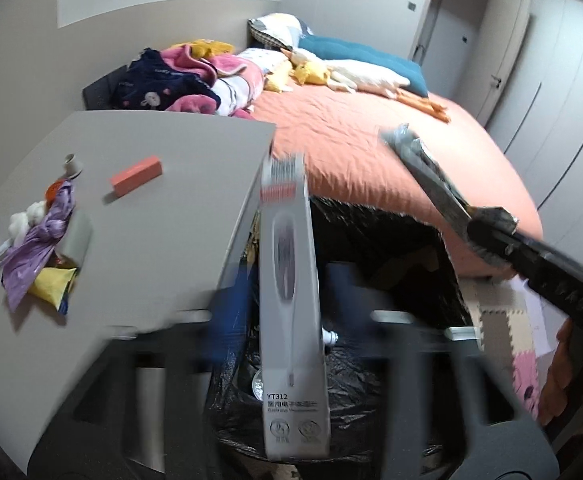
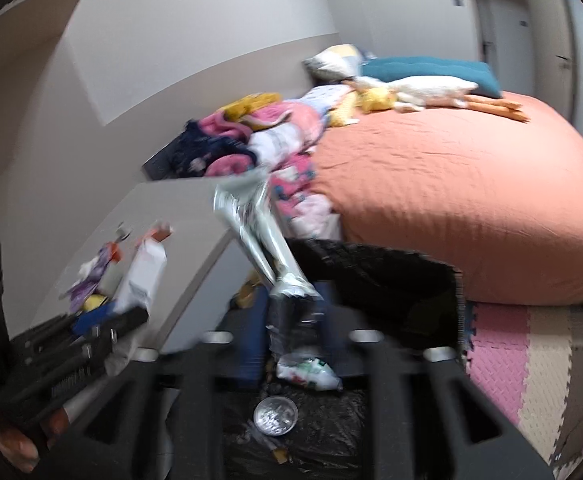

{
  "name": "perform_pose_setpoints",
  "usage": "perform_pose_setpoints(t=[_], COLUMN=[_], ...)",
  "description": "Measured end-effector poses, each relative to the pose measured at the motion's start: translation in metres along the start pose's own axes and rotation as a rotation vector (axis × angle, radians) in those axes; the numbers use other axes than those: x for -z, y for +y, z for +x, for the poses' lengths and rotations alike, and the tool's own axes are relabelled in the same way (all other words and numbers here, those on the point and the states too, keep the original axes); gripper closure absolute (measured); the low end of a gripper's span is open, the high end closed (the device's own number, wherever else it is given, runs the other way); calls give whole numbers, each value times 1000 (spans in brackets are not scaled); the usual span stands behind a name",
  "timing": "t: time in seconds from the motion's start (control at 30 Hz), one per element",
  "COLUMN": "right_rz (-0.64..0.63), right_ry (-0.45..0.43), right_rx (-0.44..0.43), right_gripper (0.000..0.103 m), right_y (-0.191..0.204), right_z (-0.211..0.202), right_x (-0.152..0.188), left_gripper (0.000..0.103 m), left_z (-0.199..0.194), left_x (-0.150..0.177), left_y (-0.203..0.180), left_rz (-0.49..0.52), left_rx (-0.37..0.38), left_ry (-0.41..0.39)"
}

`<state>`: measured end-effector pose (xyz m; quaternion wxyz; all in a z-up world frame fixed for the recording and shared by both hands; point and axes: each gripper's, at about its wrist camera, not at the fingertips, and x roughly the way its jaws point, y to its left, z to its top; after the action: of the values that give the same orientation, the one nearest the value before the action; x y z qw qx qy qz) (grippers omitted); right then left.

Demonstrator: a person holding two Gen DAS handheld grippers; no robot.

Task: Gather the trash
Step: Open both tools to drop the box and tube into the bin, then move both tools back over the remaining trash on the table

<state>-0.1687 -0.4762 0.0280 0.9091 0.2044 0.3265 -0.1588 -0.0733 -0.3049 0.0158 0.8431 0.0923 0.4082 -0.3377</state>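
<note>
Over the bin: the left gripper (image 1: 295, 320) stands with its jaws spread wide, its fingers badly blurred, and a long white thermometer box (image 1: 291, 280) upright in the gap with daylight either side, so it looks released rather than held. Below it gapes the black trash bag (image 1: 391, 248), wedged between the grey table (image 1: 151, 216) on the left and the orange bed (image 1: 371, 148) on the right.

The right gripper (image 2: 283, 344) is likewise parted, with a crumpled silver foil wrapper (image 2: 259, 240) standing between its fingers; whether the pads touch it cannot be told through the blur. A round foil cup (image 2: 275, 416) and a white wrapper (image 2: 307, 372) already lie in the bag.

Farther left on the table waits the rest: a purple wrapper (image 1: 39, 240), a yellow packet (image 1: 51, 284), an orange box (image 1: 136, 175) and a small grey roll (image 1: 72, 165).

The box is probably light, stiff cardboard, best pinched across its narrow faces; the foil looks feather-light, slick and crushable, best taken at a bunched fold. Clothes (image 1: 179, 76) are heaped at the bed's far end.
</note>
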Motion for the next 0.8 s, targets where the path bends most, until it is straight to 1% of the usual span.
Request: perform_pose_setpoints(t=[0.03, 0.07, 0.1, 0.23, 0.37, 0.6, 0.8], right_rz=[21, 31, 36, 52, 45, 22, -6], right_ry=[-34, -51, -56, -59, -58, -44, -34], right_rx=[15, 18, 20, 42, 38, 22, 0], right_gripper=[25, 25, 25, 25, 25, 25, 25], right_y=[-6, -10, -13, -21, -22, -11, 8], right_z=[-5, -9, -10, -11, -10, -4, 4], right_x=[0, 0, -1, -3, -3, -3, -2], left_gripper=[6, 7, 7, 7, 7, 7, 7], left_z=[0, 0, 2, 6, 5, 1, -4], left_x=[1, 1, 1, 0, 1, 2, 5], left_y=[-3, -6, -8, -8, -8, 4, 22], left_rz=[8, 18, 29, 17, 16, 3, -18], left_rx=[-18, -18, -3, 11, 7, -10, -34], left_ry=[-10, -20, -12, -1, -5, -15, -24])
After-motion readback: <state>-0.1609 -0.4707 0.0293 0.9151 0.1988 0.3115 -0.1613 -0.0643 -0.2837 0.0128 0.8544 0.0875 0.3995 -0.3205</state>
